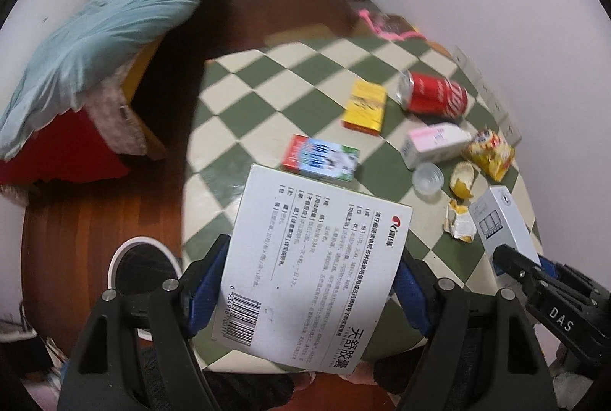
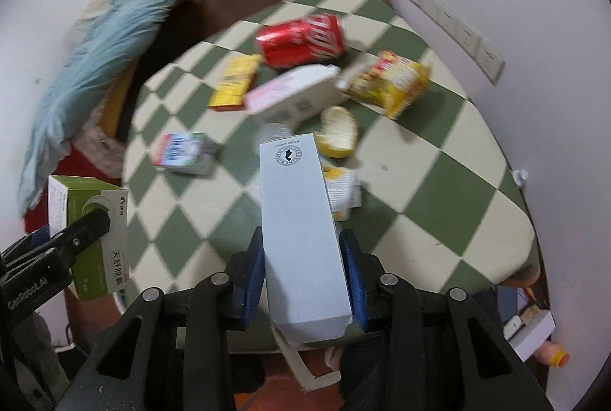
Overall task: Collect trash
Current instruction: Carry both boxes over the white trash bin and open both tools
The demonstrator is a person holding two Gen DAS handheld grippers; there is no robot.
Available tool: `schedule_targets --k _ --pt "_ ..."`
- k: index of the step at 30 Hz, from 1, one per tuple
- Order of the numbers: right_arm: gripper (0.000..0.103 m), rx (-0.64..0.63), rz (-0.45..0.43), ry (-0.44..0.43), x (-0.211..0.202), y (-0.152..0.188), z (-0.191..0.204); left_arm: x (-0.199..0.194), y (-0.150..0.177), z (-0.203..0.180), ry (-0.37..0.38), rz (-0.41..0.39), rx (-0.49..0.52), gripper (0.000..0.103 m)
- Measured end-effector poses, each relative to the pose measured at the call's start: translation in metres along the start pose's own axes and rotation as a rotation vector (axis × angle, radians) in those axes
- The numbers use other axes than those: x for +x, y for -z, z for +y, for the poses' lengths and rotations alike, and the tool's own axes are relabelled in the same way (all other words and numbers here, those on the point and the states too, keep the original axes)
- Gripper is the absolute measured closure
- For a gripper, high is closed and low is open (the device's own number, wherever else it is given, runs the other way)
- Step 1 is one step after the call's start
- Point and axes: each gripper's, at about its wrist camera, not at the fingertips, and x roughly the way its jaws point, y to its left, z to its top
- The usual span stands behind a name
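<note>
Trash lies scattered on the checkered table [image 1: 244, 113], and two pieces are already lifted. The left gripper [image 1: 309, 281] pinches a white medicine box [image 1: 313, 266] by its long sides, above the near edge of the table. The right gripper [image 2: 301, 277] is pressed onto a grey carton [image 2: 301, 239] near its open bottom flap.

Both boxes look like thin, light, probably empty cardboard, so a hard squeeze would likely crush them; I judge the flat side walls, close to an end, the best place to hold.

On the table I count one red can [image 1: 433, 96] lying on its side, probably light and ready to roll; one yellow box [image 1: 364, 107]; one blue and red carton [image 1: 320, 163]; one pink and white carton [image 1: 435, 144]; one crinkled yellow snack bag [image 1: 490, 153], soft and slippery; one clear cup [image 1: 427, 178]; and two pieces of torn yellow wrapper [image 1: 462, 201]. A round bin [image 1: 143, 266] stands on the floor, left of the table.
</note>
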Motion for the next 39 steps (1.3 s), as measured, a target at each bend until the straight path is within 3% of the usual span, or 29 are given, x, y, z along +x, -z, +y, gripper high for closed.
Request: schedule_targets --k 7,13,17,24,29,35,39 --pt "0.064 -0.068 -0.05 -0.107 -0.033 0.009 0.058 -0.044 0.007 0.063 -0.004 -0.08 -0.126 0.026" --pt "0.065 -0.169 -0.089 -0.211 -0.051 0.012 0.144 -0.07 0.014 0.125 -0.055 -0.129 -0.202 0.026" --pt "0.065 -0.227 -0.06 -0.266 -0.041 0.022 0.197 -0.074 0.025 0.178 -0.11 -0.137 -0.265 0.026" --pt "0.065 -0.347 0.081 -0.314 0.029 0.057 0.298 -0.037 0.058 0.28 -0.147 -0.059 -0.435 0.026" --pt "0.065 -0.429 0.21 -0.3 0.096 0.089 0.353 0.022 0.083 0.343 -0.091 0.046 -0.535 0.026" --pt "0.065 -0.506 0.347 -0.255 0.182 0.121 0.403 0.093 0.105 0.389 0.007 0.186 -0.658 0.023" --pt "0.065 -0.519 0.415 -0.228 0.225 0.133 0.425 0.117 0.12 0.412 0.014 0.245 -0.722 0.02"
